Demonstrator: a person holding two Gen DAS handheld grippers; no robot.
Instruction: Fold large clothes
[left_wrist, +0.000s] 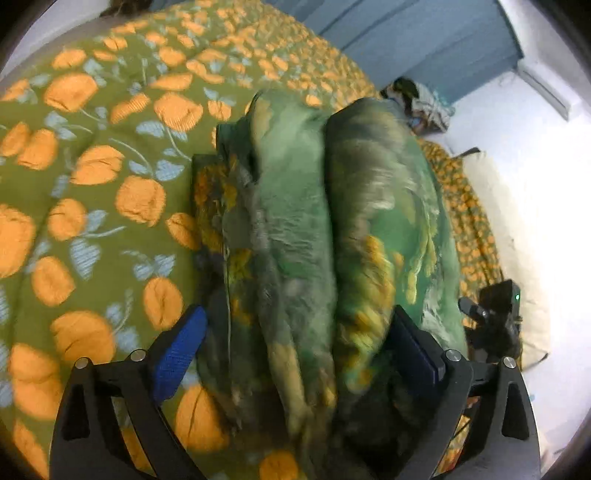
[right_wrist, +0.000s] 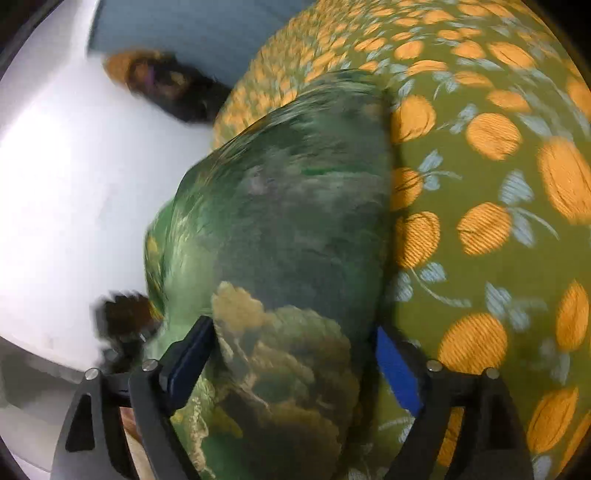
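A large green garment with yellow embroidery (left_wrist: 295, 229) is bunched in thick folds above the bed. My left gripper (left_wrist: 299, 354) has its blue-padded fingers (left_wrist: 177, 358) on either side of the bundle and grips it. In the right wrist view the same green garment (right_wrist: 288, 229) fills the middle, and my right gripper (right_wrist: 291, 365) holds a thick fold of it between its blue pads (right_wrist: 397, 373). Both views are motion-blurred. The other gripper (left_wrist: 495, 317) shows as a black shape at the right edge of the cloth.
A green bedspread with orange flowers (left_wrist: 92, 184) covers the bed, also in the right wrist view (right_wrist: 498, 221). White floor (right_wrist: 74, 184) lies beside it. A dark cloth pile (left_wrist: 421, 103) lies on the floor by a blue wall (left_wrist: 424, 37).
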